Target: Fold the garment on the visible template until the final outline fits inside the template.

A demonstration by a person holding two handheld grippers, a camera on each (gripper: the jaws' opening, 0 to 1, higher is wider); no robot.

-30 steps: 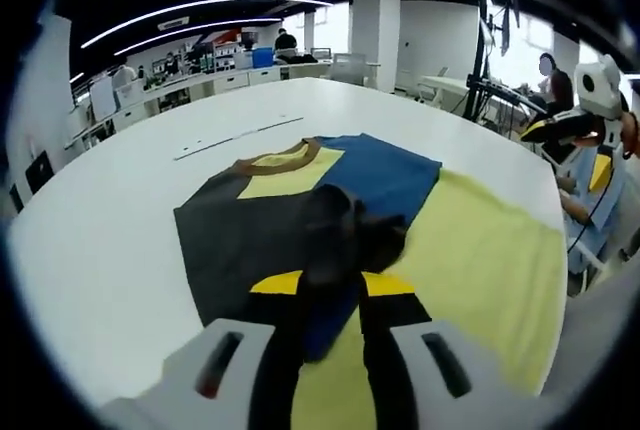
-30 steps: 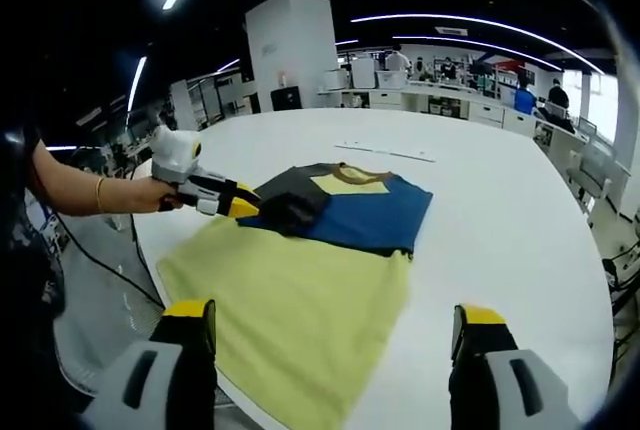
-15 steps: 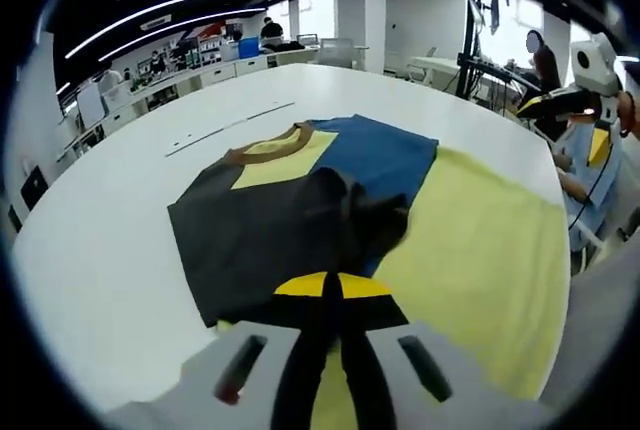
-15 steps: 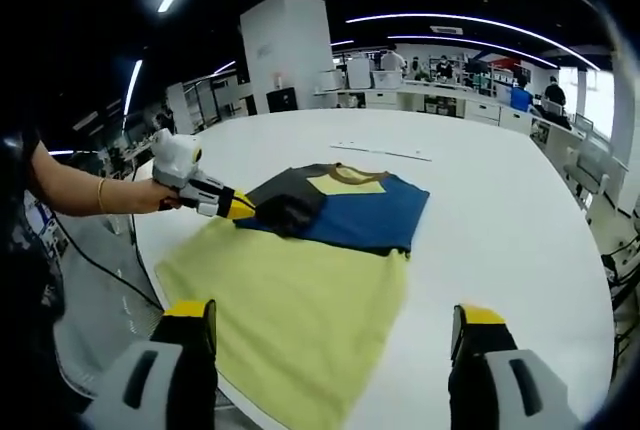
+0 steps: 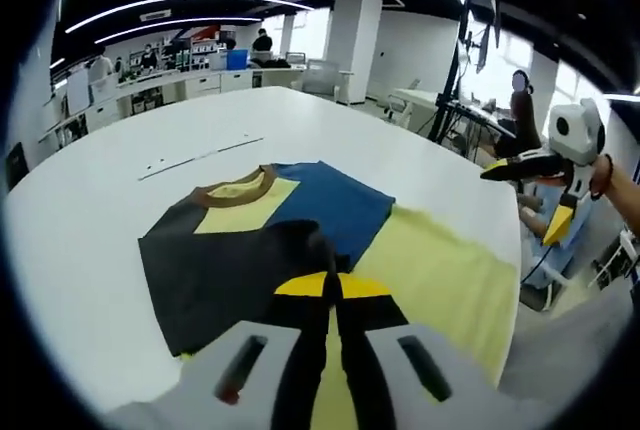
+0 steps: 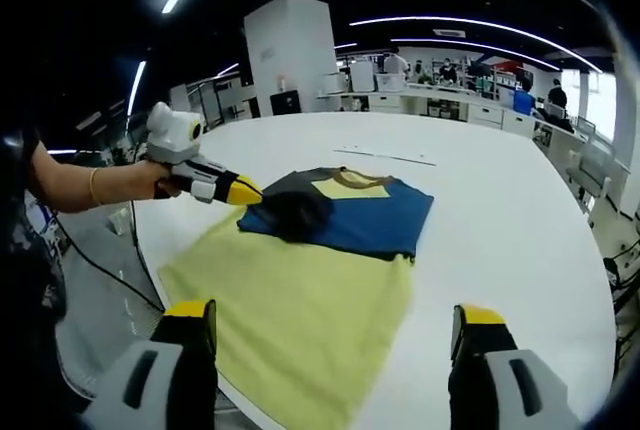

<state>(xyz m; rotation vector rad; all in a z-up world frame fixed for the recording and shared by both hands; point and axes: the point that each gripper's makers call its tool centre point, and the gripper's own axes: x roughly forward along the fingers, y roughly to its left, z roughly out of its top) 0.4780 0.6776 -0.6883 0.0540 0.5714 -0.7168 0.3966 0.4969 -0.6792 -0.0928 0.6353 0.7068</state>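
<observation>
on the table: a shirt (image 6: 335,215) lies flat, dark grey, blue and pale yellow blocks with a brown collar, its upper part on a yellow mat (image 6: 300,320) that spreads toward 6 o'clock in the right gripper view.
around: a thin strip (image 6: 385,155) lies on the table beyond the collar at 12 o'clock, well apart from the shirt; nothing stands on the cloth.
left gripper (image 5: 332,285): yellow-tipped jaws closed together, tips at the dark bunched sleeve (image 6: 295,212); whether they pinch cloth i cannot tell.
right gripper (image 6: 330,335): jaws spread wide, holding nothing, above the near edge of the mat.
surface: a wide, smooth white table (image 6: 500,220) with a rounded edge.
room: a large open office, white pillar (image 6: 290,50), desks and people at the far side, curved light strips on a dark ceiling.
materials: soft matte cloth, slightly rumpled at the sleeve; hard grey plastic gripper bodies.
</observation>
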